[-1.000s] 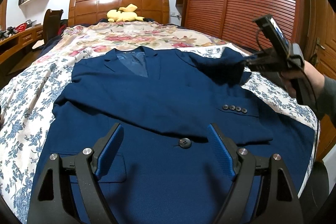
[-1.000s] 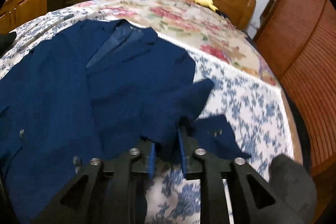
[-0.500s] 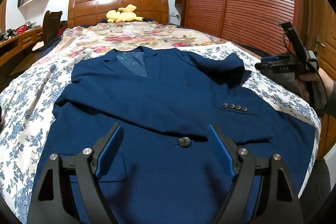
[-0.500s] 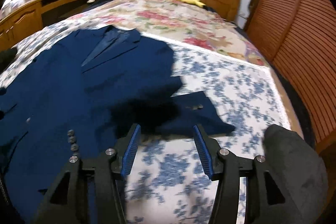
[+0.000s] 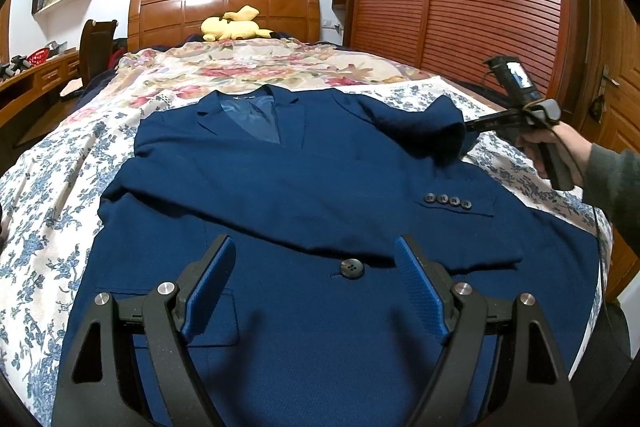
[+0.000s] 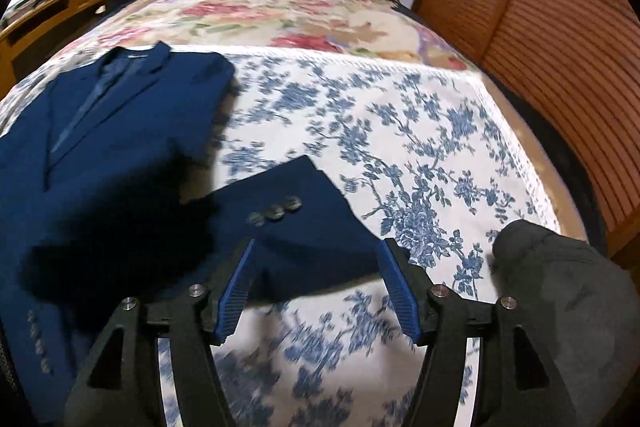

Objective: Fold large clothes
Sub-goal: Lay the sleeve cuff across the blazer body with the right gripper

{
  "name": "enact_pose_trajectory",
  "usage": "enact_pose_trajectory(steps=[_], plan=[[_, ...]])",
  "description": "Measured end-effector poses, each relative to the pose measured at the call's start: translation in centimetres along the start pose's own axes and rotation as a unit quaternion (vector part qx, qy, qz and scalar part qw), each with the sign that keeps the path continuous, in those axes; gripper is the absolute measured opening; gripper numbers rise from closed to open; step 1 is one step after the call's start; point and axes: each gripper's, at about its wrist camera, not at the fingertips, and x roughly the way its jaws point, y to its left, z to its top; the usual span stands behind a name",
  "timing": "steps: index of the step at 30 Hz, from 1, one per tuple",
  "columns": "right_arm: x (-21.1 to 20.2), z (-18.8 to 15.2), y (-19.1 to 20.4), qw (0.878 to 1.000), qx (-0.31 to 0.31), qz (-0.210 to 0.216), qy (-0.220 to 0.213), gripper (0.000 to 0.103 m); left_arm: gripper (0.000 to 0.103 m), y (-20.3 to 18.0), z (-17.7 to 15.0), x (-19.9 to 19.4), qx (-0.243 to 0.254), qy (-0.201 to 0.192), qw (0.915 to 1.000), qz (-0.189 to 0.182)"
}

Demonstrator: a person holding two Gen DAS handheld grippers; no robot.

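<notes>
The navy jacket (image 5: 304, 195) lies flat, front up, on the bed (image 5: 48, 187). Its hem is cut off beneath the left claw (image 5: 314, 289), and its long axis runs straight ahead of that claw, collar pointing away toward the headboard (image 5: 224, 7). One sleeve crosses the chest, its four-button cuff (image 5: 448, 201) ahead and to the right of the left claw. The left claw hangs wide open above the front button (image 5: 351, 268), gripping nothing. The right claw (image 6: 316, 287) is also spread open and empty (the view is motion-blurred), with the other cuff (image 6: 296, 215) just ahead of its fingers on the blue-flowered sheet. In the left view its tips are hidden behind a raised fold of the jacket's shoulder. A yellow plush toy (image 5: 232, 27) lies far ahead.
</notes>
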Motion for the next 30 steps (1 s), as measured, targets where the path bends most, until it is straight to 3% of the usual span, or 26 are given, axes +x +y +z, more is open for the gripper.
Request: enact_pose_trajectory(steps=[7, 10, 18, 19, 20, 21, 23, 24, 30], plan=[[3.1, 0.6, -1.2, 0.999, 0.031, 0.0, 0.029, 0.073, 0.083, 0.1, 0.0, 0.1, 0.0, 0.003, 1.0, -0.004], [4.8, 0.2, -1.2, 0.997, 0.041, 0.008, 0.067, 0.079, 0.083, 0.2, 0.1, 0.2, 0.0, 0.005, 1.0, -0.006], [5.0, -0.4, -2.1, 0.994, 0.085, 0.03, 0.069, 0.08, 0.083, 0.2, 0.1, 0.3, 0.0, 0.006, 1.0, -0.006], [4.8, -0.5, -2.0, 0.993, 0.085, 0.035, 0.068, 0.076, 0.083, 0.2, 0.1, 0.3, 0.0, 0.006, 1.0, -0.005], [4.8, -0.6, -2.1, 0.994, 0.082, 0.042, 0.065, 0.06, 0.083, 0.1, 0.2, 0.3, 0.001, 0.006, 1.0, -0.004], [4.5, -0.6, -1.9, 0.994, 0.075, 0.054, 0.058, 0.034, 0.083, 0.1, 0.2, 0.3, 0.001, 0.007, 1.0, -0.003], [3.7, -0.7, -1.4, 0.995, 0.062, 0.071, 0.045, 0.013, 0.083, 0.1, 0.2, 0.4, 0.002, 0.007, 1.0, -0.001], [3.2, -0.8, -1.0, 0.994, 0.055, 0.081, 0.039, 0.012, 0.083, 0.2, 0.3, 0.3, 0.002, 0.007, 1.0, 0.0], [-2.9, -0.5, -0.5, 0.999, 0.02, 0.048, -0.017, 0.01, 0.083, 0.2, 0.5, -0.7, -0.005, -0.003, 0.9999, 0.009]])
